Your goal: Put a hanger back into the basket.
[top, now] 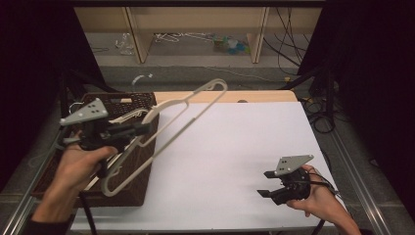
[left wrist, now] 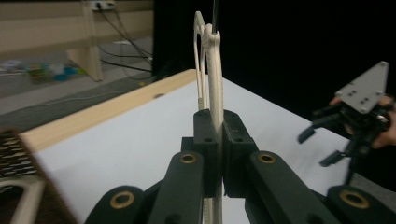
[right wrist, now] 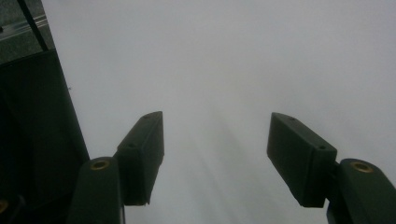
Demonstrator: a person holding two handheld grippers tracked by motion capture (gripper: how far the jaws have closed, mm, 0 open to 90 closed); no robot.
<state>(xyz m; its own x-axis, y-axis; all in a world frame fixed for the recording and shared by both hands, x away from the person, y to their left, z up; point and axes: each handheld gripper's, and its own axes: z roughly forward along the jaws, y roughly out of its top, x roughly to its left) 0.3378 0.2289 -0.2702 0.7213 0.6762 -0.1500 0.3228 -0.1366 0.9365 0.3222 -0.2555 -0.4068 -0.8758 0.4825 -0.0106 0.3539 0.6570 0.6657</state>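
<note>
Left gripper (top: pixel 142 129) is clenched on a cream plastic hanger (top: pixel 169 132), the bar pinched flat between both pads; from that grip the hanger runs forward and upward past the jaws toward the table's middle, and its other end hangs back below the gripper over the dark wicker basket (top: pixel 132 188). More hangers (top: pixel 128 115) lie in the basket just behind the gripper. Right gripper (top: pixel 267 183) stands well apart to the far side, low over the white table sheet (top: pixel 235 147), jaws spread and holding nothing.
</note>
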